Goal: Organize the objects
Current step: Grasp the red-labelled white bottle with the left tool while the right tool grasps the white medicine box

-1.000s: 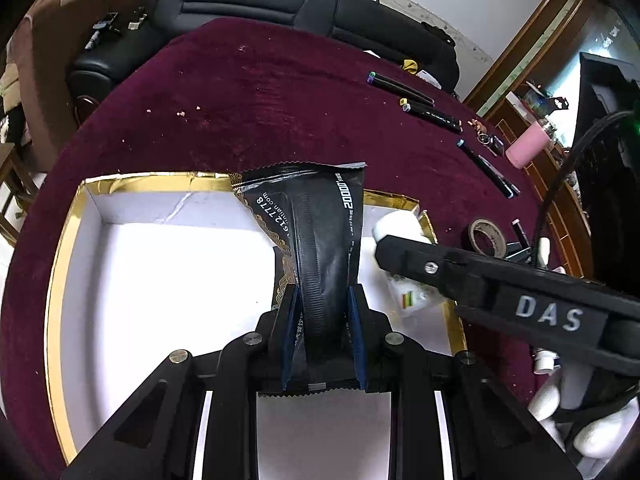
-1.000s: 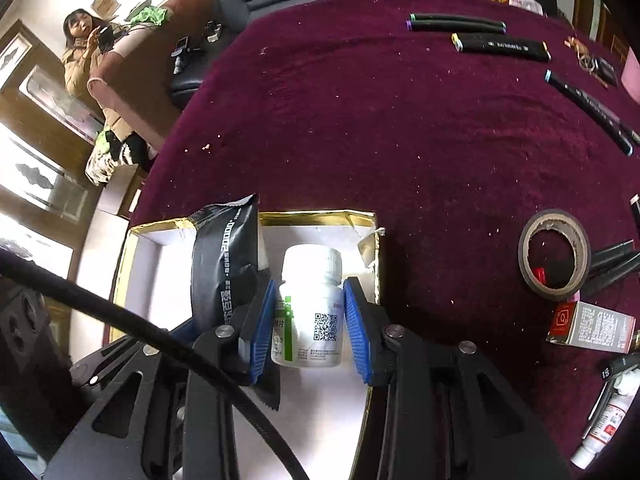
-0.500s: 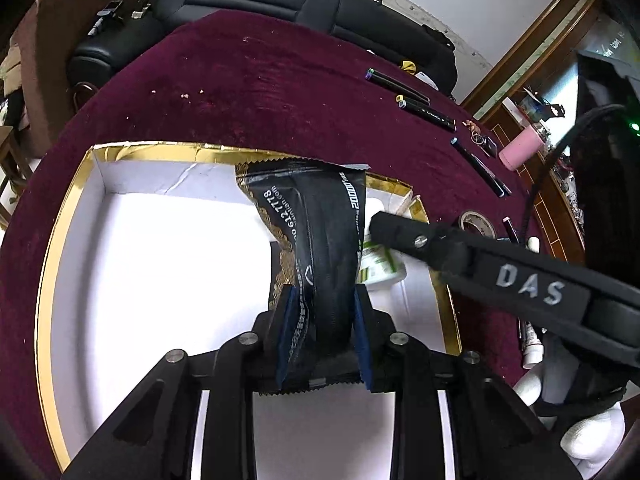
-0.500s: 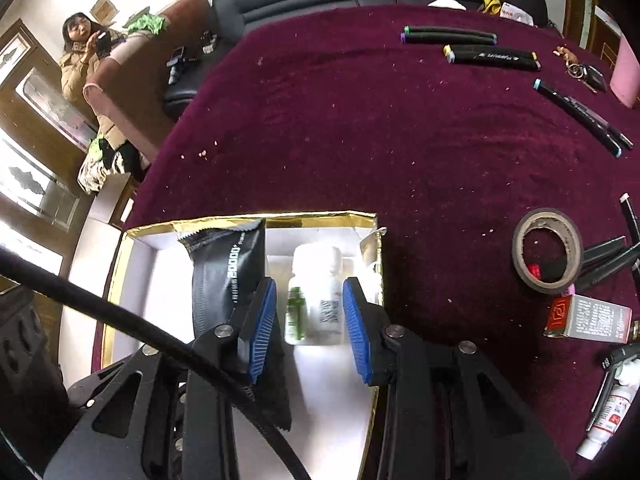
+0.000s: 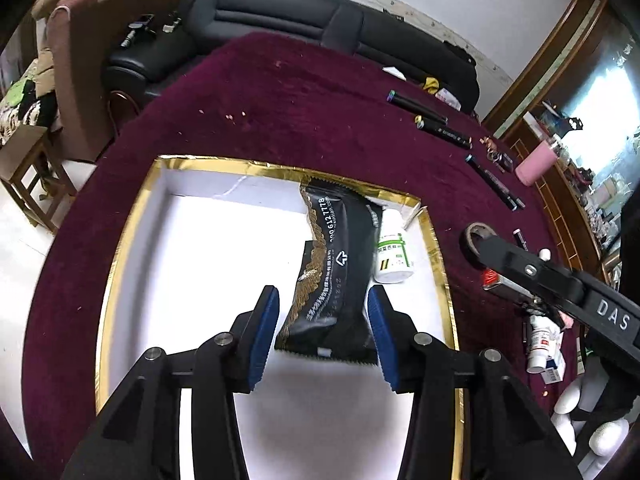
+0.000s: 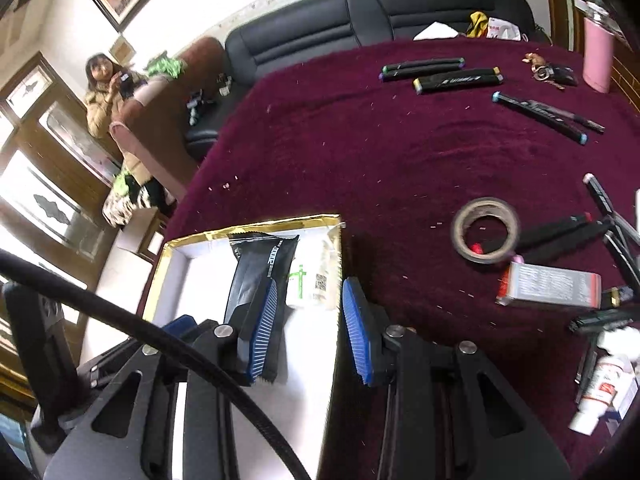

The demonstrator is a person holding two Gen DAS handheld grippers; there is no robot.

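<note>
A white box with a gold rim (image 5: pixel 120 264) sits on the maroon tablecloth. A black snack packet (image 5: pixel 336 276) lies flat inside it near the right wall. My left gripper (image 5: pixel 323 336) hangs just above the packet's near end. Its jaws are opening, and the blue pads stand clear on either side. A white medicine bottle (image 5: pixel 394 252) lies beside the packet, against the box wall. In the right wrist view the bottle (image 6: pixel 314 280) and packet (image 6: pixel 260 272) lie beyond my right gripper (image 6: pixel 312 330), which is open and holds nothing, above the box's right edge (image 6: pixel 248 230).
Right of the box lie a tape roll (image 6: pixel 484 230), a red and white carton (image 6: pixel 550 284), a small white bottle (image 6: pixel 600 392) and several black markers (image 6: pixel 456 80). A pink tumbler (image 6: pixel 596 54) stands far right. A black sofa and a person (image 6: pixel 108 96) are behind the table.
The left jaws have spread and let go of the packet, which now lies in the box. Both grippers have lifted and drawn back; the bottle stays lying in the box.
</note>
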